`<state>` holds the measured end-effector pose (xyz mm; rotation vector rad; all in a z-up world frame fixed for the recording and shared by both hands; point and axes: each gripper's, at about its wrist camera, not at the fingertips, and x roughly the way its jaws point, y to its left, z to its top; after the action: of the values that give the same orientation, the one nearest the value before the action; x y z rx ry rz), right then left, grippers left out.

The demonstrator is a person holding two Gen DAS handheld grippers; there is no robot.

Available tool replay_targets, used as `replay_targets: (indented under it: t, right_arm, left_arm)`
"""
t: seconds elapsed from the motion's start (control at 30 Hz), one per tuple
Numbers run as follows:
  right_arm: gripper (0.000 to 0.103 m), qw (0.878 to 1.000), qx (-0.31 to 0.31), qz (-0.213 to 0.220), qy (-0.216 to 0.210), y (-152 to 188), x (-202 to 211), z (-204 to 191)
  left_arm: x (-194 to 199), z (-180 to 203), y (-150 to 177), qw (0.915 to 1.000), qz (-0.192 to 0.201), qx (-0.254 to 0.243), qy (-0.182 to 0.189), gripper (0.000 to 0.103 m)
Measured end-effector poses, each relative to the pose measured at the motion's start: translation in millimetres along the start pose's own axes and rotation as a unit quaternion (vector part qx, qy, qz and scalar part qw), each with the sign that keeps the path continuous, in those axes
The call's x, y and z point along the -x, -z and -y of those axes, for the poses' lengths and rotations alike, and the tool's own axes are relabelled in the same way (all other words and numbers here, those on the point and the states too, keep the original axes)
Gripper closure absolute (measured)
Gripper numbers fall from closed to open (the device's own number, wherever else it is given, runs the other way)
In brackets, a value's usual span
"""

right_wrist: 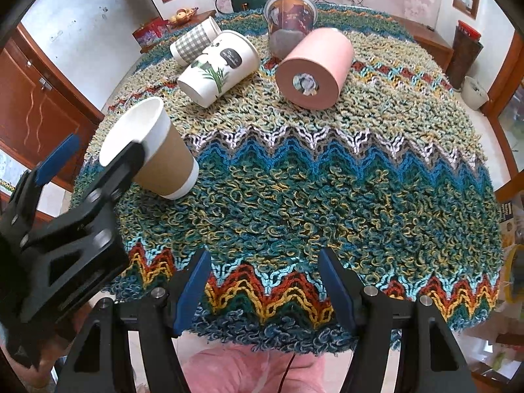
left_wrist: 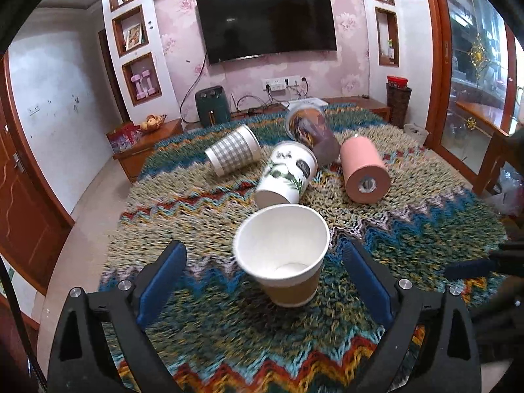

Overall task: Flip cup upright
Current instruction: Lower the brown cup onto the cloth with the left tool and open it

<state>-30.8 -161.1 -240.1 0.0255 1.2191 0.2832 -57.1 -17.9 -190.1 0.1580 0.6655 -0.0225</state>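
Wall-mounted TV (left_wrist: 267, 23) — green air fryer (left_wrist: 213, 105)

— What is the cup (left_wrist: 282, 255) made of?
— Paper: matt white inside, with a brown cardboard sleeve.
— And the cloth (left_wrist: 409, 229) under it?
— Rough, loopy yarn, shaggy and dull.
— The grippers?
— The left gripper (left_wrist: 266, 270) is matt black plastic with blue pads (left_wrist: 162, 281) and shiny metal screws (left_wrist: 75, 292).

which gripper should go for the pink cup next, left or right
Right, probably. The right gripper is open and empty, facing the pink cup lying on its side. The left gripper sits around the brown-sleeved cup, farther off.
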Motion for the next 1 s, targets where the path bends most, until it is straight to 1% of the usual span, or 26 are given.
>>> replay_targets:
  t: [0.13, 0.3, 0.4, 0.47, 0.53, 0.6, 0.7, 0.8, 0.87, 1.0]
  right_arm:
    - [0.035, 1.000, 0.001, 0.016, 0.004, -7, 26, -4]
    - [0.035, 0.999, 0.015, 0.046, 0.015, -22, 67, -18]
    - [0.035, 0.998, 0.018, 0.062, 0.015, -35, 89, -28]
    - [0.035, 0.997, 0.016, 0.070, 0.010, -41, 105, -34]
    - [0.035, 0.997, 0.012, 0.075, 0.008, -49, 119, -38]
    - [0.035, 0.997, 0.007, 0.079, 0.012, -59, 131, -41]
    - [0.035, 0.995, 0.008, 0.094, 0.024, -68, 150, -47]
    - [0.034, 0.993, 0.015, 0.109, 0.032, -75, 165, -53]
    - [0.032, 0.993, 0.020, 0.113, 0.042, -78, 171, -56]
    - [0.032, 0.992, 0.028, 0.110, 0.056, -82, 179, -59]
  left_arm:
    - [38, -14, -17, 1.0000, 0.006, 0.001, -0.006, 0.006]
    - [70, -41, -52, 0.9984, -0.014, 0.054, -0.006, 0.006]
    - [77, -52, -71, 0.9965, -0.029, 0.077, -0.015, 0.006]
    - [80, -59, -83, 0.9946, -0.039, 0.095, -0.013, 0.006]
    - [81, -64, -97, 0.9924, -0.054, 0.111, -0.011, 0.006]
    - [79, -68, -110, 0.9893, -0.077, 0.122, -0.020, 0.006]
    - [79, -72, -123, 0.9847, -0.097, 0.145, -0.004, 0.006]
    - [79, -67, -132, 0.9836, -0.110, 0.143, -0.003, 0.006]
    - [82, -63, -137, 0.9848, -0.109, 0.136, -0.005, 0.006]
    - [88, -56, -147, 0.9868, -0.104, 0.124, -0.013, 0.006]
